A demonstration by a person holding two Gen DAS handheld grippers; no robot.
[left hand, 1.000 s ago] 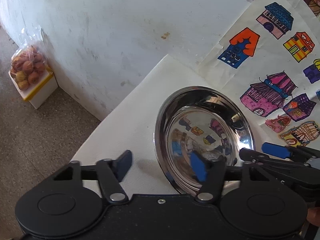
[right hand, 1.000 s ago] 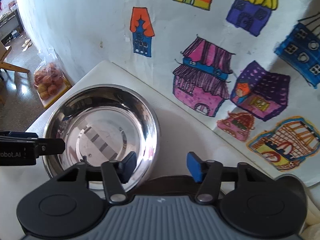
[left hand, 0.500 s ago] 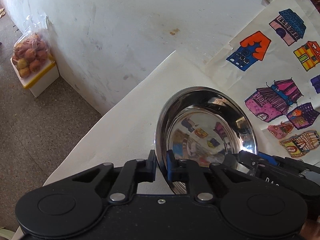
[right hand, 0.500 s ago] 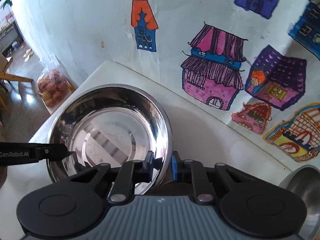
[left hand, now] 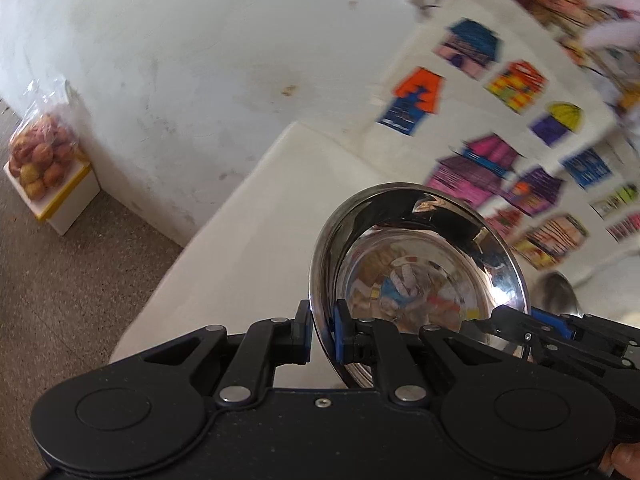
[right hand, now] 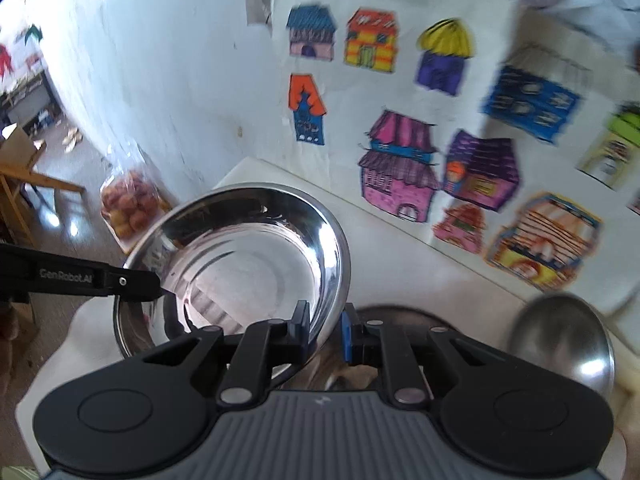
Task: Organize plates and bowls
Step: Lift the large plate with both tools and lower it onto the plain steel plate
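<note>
Steel bowl [left hand: 420, 276] rim between both jaws

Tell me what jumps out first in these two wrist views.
The shiny steel bowl, with the left gripper and the right gripper each shut on opposite sides of its rim. Behind it, the bright house drawings cover the wall; a second steel bowl sits at the right.

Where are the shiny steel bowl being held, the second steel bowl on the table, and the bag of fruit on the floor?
held steel bowl [right hand: 256, 248], right wrist view, on its inner wall.
second steel bowl [right hand: 560, 340], right wrist view, on its grey side.
bag of fruit [left hand: 38, 156], left wrist view, on the fruit inside.
</note>
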